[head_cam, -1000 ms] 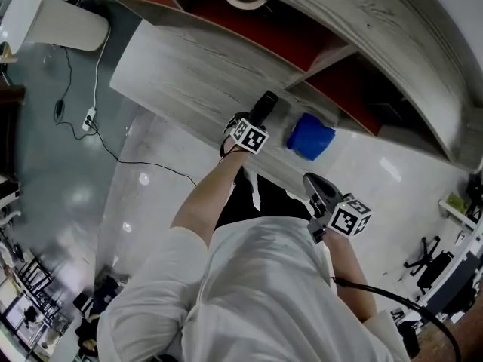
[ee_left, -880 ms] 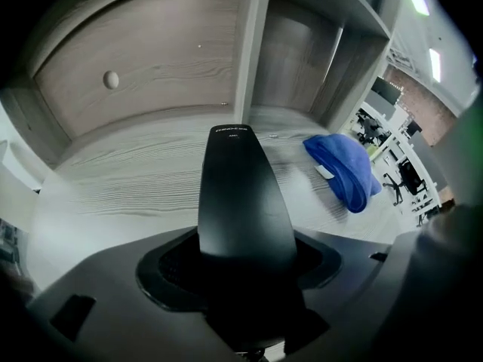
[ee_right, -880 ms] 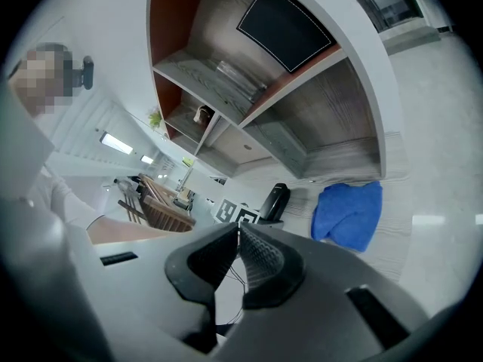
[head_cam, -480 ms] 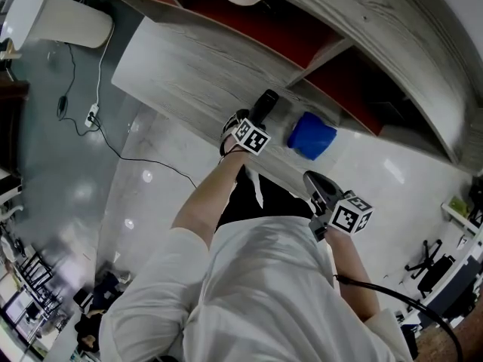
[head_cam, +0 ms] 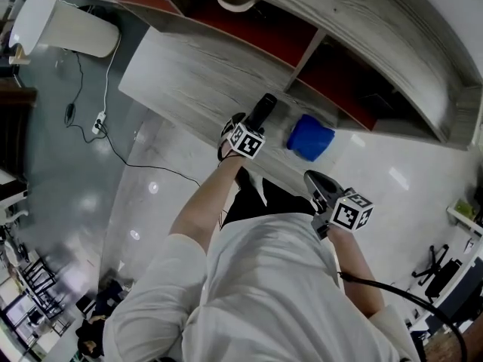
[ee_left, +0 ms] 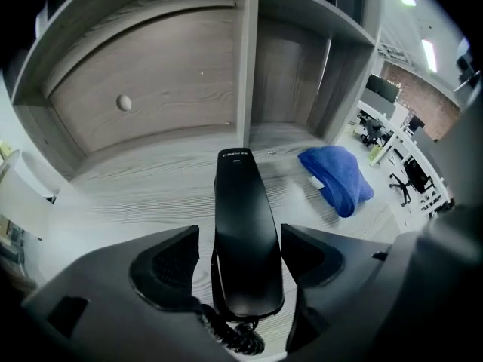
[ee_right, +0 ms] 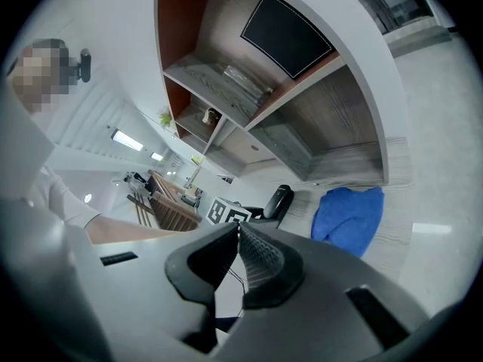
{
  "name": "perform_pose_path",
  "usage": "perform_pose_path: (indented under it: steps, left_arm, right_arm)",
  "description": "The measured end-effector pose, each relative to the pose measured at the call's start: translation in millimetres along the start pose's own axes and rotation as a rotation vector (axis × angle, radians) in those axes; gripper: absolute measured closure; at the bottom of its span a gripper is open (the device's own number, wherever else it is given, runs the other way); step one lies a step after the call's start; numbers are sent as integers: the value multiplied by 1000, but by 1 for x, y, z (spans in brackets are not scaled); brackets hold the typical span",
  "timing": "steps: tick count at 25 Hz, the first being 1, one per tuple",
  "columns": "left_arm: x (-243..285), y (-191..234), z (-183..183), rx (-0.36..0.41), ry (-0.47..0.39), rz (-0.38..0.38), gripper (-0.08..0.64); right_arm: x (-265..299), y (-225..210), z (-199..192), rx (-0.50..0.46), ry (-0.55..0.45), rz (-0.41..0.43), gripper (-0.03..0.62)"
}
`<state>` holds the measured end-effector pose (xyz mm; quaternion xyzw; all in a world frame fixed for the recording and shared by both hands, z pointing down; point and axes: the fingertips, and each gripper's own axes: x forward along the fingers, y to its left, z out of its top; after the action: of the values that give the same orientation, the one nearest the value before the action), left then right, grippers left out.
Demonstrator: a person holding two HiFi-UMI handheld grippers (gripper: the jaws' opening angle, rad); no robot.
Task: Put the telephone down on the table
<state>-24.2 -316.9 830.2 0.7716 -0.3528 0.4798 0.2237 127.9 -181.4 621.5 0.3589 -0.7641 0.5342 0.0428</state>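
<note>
Telephone [ee_left: 245,232]: a smooth black plastic handset, long and slightly arched, with rounded ends. It lies lengthwise on the table [ee_left: 136,194], with its near end toward the camera. A coiled black cord [ee_left: 234,334] curls out from under that end.

Left gripper [ee_left: 240,241]: matte black, with broad curved jaws and ribbed pads. The jaws stand spread with the telephone between them. A gap of bare table shows at the left pad. The right pad sits just beside the handset's edge, and contact there cannot be judged.

Right gripper [ee_right: 235,236]: the same black build, held off the table edge near the person's body. Its ribbed pads are pressed together with nothing between them. A cube with square markers rides on each gripper.

Table: pale grey board with a streaked wood grain.

Cloth [ee_left: 337,178]: soft blue fabric, crumpled into a loose mound. It lies on the table to the right of the telephone, apart from it.

Shelf unit [ee_left: 245,66]: stands behind the table, in the same grey wood grain. An upright divider splits it into open compartments. The left compartment holds a pale round object [ee_left: 124,102]. What the right compartment holds cannot be made out.
</note>
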Motion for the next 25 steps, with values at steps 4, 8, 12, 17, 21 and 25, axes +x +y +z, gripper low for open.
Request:
perform_pose_path:
  steps: [4,8,12,17,21,25]
  left_arm:
    - [-34,3,-3,-35,-67,36,227]
    - [-77,0,-12,-121,-156,47,293]
    - [-122,-2,-34,-174,-231,86,444]
    - [-181,-20,-71,-265,-294,59,536]
    - [-229,-52,-98,-370,-367,-89,549]
    - [-272,-75,-138,-476,-419,-211,551]
  right_arm:
    - [-3,9,-6,-26,12,21,572]
    - [-5,15,-13,-61,17,33,572]
    - [-6,23,-18,-94,-2,33,572]
    - [-8,44,-37,-140,-17,38,572]
    - [-5,70,-74,-199,14,36,572]
    - [-2,102,-119,-275,42,15,574]
